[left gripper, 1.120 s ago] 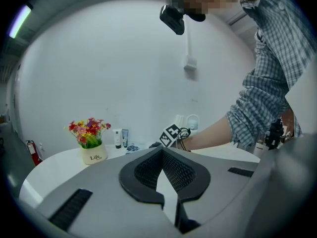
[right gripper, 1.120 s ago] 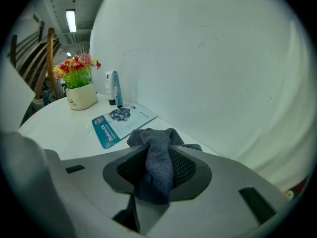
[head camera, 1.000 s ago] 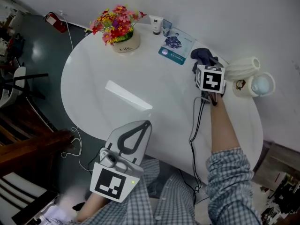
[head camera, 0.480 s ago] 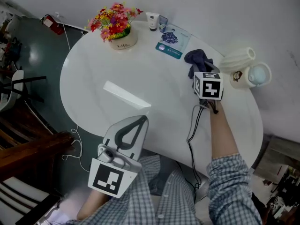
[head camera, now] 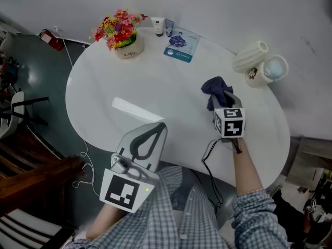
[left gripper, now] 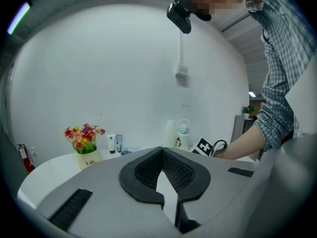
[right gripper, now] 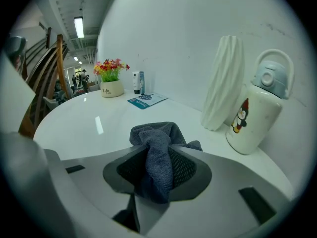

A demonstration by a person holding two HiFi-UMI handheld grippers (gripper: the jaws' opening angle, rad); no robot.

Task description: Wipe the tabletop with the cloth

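- A white oval table (head camera: 171,82) stands against a pale wall. A flower pot (head camera: 128,48) is at its far left edge and a white bottle (head camera: 268,71) at its far right edge.
- The right gripper (right gripper: 158,150) has its jaws closed on the dark cloth (head camera: 217,90), which is bunched over the right half of the table.
- The left gripper (head camera: 158,131) is at the near edge, jaws together, holding nothing.
- The wiping seems to be in hand. The next move needs the cloth pressed down and swept over the bare top, clear of the bottle.
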